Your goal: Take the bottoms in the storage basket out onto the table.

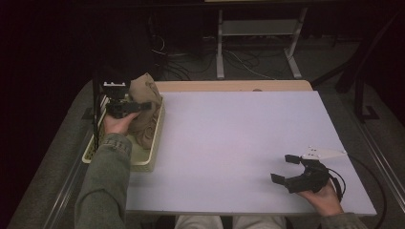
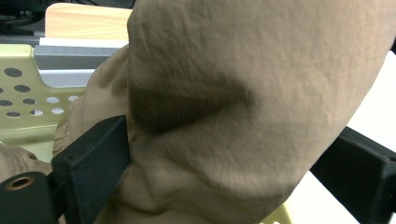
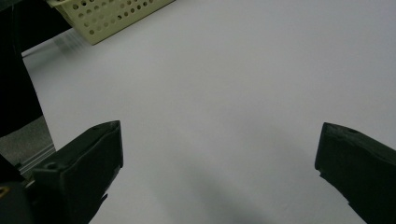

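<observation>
The tan cloth [image 1: 144, 107] lies bunched in the yellow basket [image 1: 143, 160] at the bench's [image 1: 229, 143] left edge. The left tongs [image 1: 143, 107] reach into the basket, jaws wide on either side of a thick fold of the cloth [image 2: 224, 116]; the jaws touch it, but a firm grip cannot be told. The right tongs [image 1: 284, 168] rest low on the bare bench near its right front corner, jaws wide and holding nothing, well apart from the basket.

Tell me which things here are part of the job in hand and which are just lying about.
In the job:
- tan cloth
- yellow basket holding it
- left tongs, around a fold of the cloth

Lying about:
- right tongs, open over the white table
- cables on the floor
</observation>
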The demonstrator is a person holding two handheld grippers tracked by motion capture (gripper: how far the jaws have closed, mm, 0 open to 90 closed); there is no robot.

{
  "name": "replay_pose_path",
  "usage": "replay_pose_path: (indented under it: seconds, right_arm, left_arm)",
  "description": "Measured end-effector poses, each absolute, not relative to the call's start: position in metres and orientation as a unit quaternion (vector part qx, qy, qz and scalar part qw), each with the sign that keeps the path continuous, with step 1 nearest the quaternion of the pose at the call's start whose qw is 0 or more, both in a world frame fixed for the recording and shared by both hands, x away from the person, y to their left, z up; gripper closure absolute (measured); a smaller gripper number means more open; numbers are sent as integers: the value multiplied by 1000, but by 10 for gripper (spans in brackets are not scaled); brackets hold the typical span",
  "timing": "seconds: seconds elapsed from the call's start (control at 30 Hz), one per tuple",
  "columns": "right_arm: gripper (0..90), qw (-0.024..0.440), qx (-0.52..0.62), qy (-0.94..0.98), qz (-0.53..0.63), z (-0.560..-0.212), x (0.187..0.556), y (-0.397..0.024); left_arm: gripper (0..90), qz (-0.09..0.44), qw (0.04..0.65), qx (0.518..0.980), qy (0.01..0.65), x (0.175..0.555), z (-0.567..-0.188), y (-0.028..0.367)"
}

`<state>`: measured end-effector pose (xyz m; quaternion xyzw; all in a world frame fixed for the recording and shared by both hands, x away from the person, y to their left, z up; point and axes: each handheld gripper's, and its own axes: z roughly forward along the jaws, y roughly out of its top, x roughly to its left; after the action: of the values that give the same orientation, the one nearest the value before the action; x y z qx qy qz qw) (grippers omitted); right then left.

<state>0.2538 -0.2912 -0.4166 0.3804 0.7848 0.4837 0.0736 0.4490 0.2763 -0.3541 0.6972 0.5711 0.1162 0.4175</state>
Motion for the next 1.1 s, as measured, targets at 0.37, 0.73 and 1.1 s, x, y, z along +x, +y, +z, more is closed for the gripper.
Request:
replay_pose_path:
  seconds: [0.37,0.73,1.1]
  right_arm:
    - [7,73,383,784,484,-416,254,-292]
    - [7,76,385,783,483,-416,254,-293]
    - [7,76,386,782,483,-416,254,-294]
  left_arm:
    - [205,105,429,677,589,450,-354,278]
    - [386,107,440,671,587,449,-352,280]
    - [643,100,437,655,608,448,-350,286]
